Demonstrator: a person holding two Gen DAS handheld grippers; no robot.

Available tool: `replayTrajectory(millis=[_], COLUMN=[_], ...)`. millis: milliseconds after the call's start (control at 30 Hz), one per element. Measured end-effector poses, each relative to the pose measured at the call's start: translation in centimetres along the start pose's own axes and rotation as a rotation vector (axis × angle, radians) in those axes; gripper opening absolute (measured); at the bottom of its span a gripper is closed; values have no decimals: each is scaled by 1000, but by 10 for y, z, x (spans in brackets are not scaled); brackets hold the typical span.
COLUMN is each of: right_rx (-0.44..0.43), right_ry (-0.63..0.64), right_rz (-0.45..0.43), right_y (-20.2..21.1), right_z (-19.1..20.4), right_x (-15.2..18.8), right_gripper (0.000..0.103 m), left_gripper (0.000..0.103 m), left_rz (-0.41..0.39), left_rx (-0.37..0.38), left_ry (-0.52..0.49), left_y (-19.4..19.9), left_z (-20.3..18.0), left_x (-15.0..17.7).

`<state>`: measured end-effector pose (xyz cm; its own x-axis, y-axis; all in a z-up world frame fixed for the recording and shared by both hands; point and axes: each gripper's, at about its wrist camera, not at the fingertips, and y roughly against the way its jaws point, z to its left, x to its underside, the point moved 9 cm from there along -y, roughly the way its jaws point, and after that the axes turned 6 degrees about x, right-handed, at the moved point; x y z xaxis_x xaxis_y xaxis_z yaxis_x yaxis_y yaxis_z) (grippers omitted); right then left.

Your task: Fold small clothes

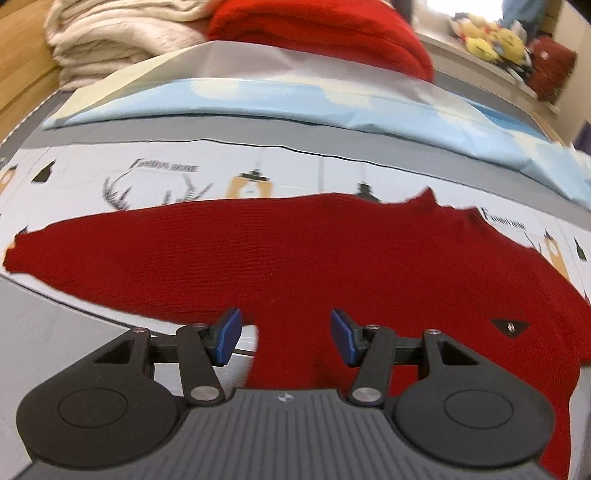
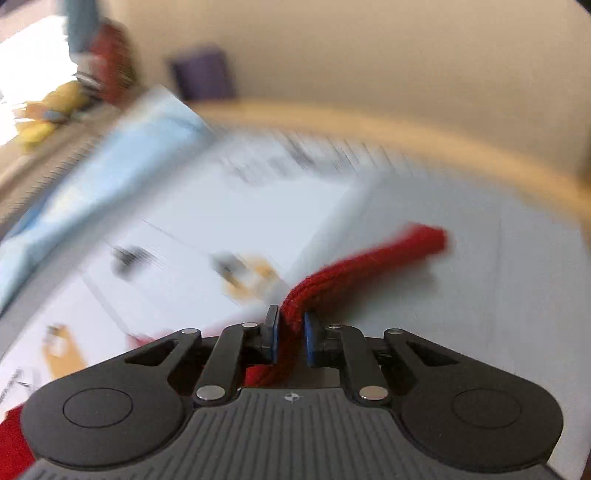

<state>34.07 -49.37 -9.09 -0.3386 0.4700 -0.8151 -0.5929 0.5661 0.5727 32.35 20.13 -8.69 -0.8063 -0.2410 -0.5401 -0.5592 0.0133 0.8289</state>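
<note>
A small dark red knit garment (image 1: pixel 280 258) lies spread flat on a white printed sheet (image 1: pixel 155 177), one sleeve stretched far left. My left gripper (image 1: pixel 286 338) is open and empty, its blue pads low over the garment's near edge. My right gripper (image 2: pixel 290 334) is shut on a bunched strip of the same red knit (image 2: pixel 354 266), which trails forward and right over the grey surface. The right wrist view is blurred by motion.
A folded light blue cloth (image 1: pixel 258 107) lies behind the sheet. Beyond it sit a folded bright red garment (image 1: pixel 317 33) and cream blankets (image 1: pixel 118 33). Plush toys (image 1: pixel 487 40) are at the far right. A wooden edge (image 2: pixel 424 136) curves past the grey surface.
</note>
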Motion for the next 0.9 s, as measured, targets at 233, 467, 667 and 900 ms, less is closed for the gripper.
replayTrajectory(millis=[233,467,667,900], right_rx=[-656,-1043,-700,-631], right_ry=[287,502,501,203], right_rz=[-354,238,529,478], right_y=[204,261,233,185], right_z=[219,312,262,201], right_x=[22,199,213,144], right_gripper=[12,29,30,40], left_gripper=[59,59,59,37], left_rz=[-11,-1,3,30], left_rx=[-1,13,50,82], left_ry=[96,207,282,261], left_y=[7,2,-3,-19], left_z=[36,60,59,37], left_x=[-14,-23,-28,-23])
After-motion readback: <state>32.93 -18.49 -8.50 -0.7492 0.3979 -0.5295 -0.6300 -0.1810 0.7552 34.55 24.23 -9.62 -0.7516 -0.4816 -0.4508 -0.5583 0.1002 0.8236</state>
